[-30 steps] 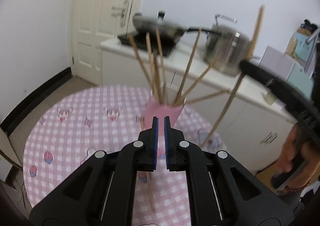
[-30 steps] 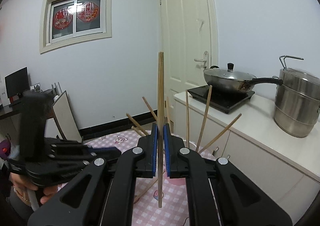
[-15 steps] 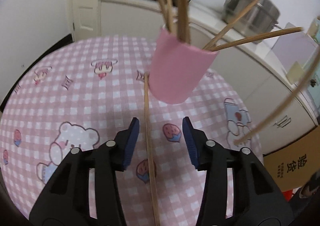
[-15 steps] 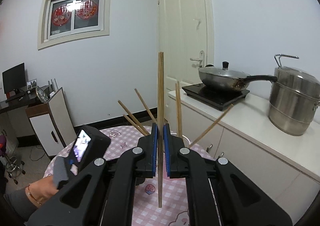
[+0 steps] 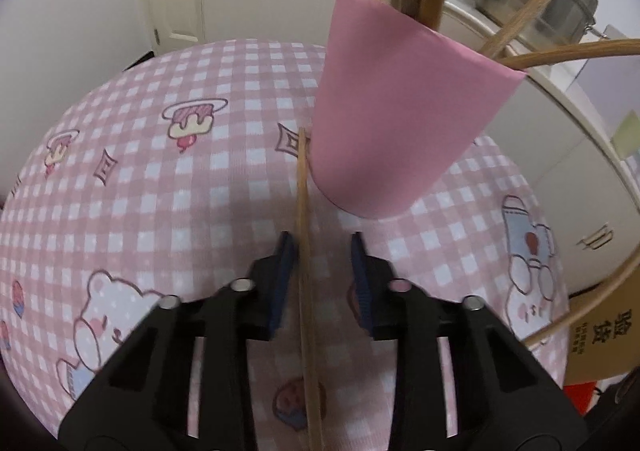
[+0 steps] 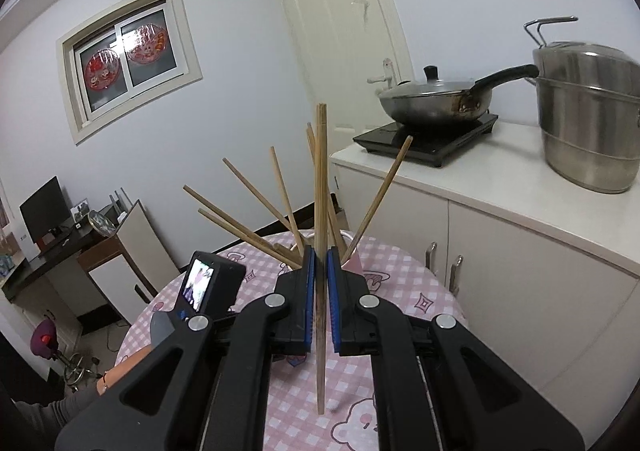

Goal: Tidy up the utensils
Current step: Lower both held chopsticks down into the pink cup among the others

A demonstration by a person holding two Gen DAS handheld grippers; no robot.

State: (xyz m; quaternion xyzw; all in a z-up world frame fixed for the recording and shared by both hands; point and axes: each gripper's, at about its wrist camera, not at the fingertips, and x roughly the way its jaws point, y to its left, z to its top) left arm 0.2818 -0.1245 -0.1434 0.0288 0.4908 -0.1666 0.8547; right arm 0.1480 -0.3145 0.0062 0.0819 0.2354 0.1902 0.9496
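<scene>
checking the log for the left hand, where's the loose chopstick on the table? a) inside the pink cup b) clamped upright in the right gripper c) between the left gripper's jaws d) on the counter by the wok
c: the chopstick lies flat on the tablecloth, running between the closing jaws of the left gripper, which do not yet press on it, just in front of the pink cup.

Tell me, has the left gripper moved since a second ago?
Yes. The left gripper has dropped toward the table, closing in on the pink cup, and now straddles the loose chopstick.
</scene>
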